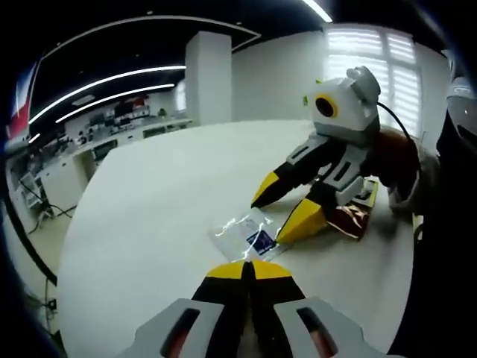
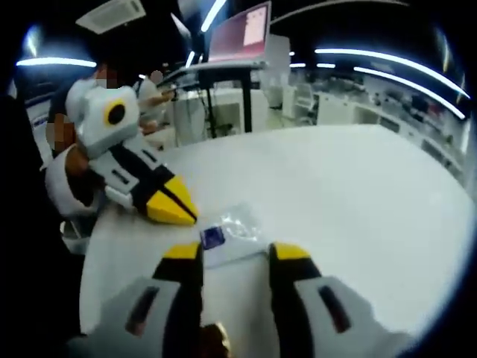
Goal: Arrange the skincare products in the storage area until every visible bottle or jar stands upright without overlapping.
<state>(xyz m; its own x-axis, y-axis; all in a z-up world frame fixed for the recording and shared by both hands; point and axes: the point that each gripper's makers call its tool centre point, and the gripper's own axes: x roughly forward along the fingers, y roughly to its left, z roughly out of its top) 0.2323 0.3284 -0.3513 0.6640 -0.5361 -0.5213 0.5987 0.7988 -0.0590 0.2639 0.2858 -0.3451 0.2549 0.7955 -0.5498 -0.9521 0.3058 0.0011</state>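
Observation:
A small clear plastic sachet with a blue label (image 1: 250, 235) (image 2: 227, 233) lies flat on the white round table (image 1: 149, 201) (image 2: 358, 201). My left gripper (image 1: 250, 270) (image 2: 186, 215) is shut with nothing between its yellow tips, just short of the sachet. My right gripper (image 2: 236, 255) (image 1: 267, 221) stands open, its tips on either side of the sachet's near edge and hovering close above it. A dark red packet (image 1: 354, 218) lies on the table under the right gripper's body.
The table edge curves along the left in the left gripper view. A monitor on a stand (image 2: 238, 33) and people (image 2: 153, 86) are beyond the table's far side. A person's sleeve (image 2: 67, 183) holds the left gripper. Office desks (image 1: 112, 138) line the background.

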